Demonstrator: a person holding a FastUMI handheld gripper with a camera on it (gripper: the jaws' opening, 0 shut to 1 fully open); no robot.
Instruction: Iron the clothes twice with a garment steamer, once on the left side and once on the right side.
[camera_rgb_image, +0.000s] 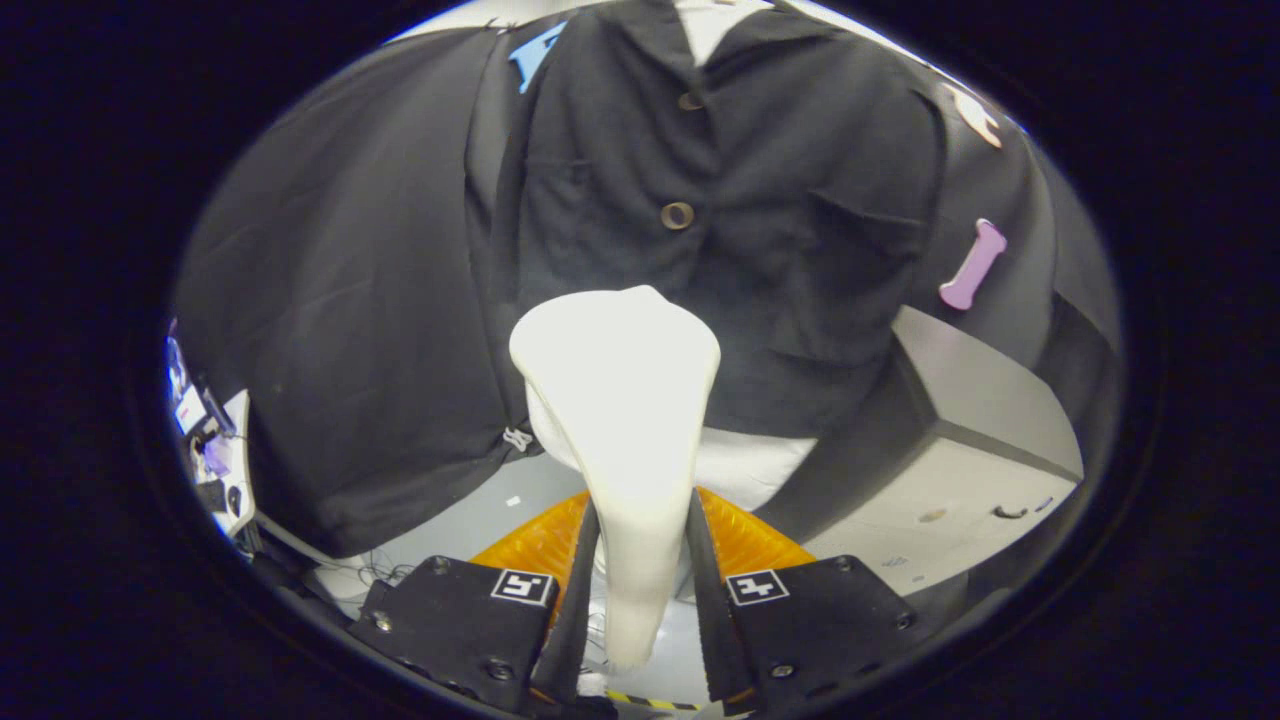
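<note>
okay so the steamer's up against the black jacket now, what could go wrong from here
Two risks stand out. The tongs grip the white garment steamer only on its narrow handle, so the wide head could twist or slip during a stroke. The steamer head also sits near the lower hem of the black jacket, just below the brown button; a pass upward might catch on that button or bunch the loose fabric instead of smoothing it.
</note>
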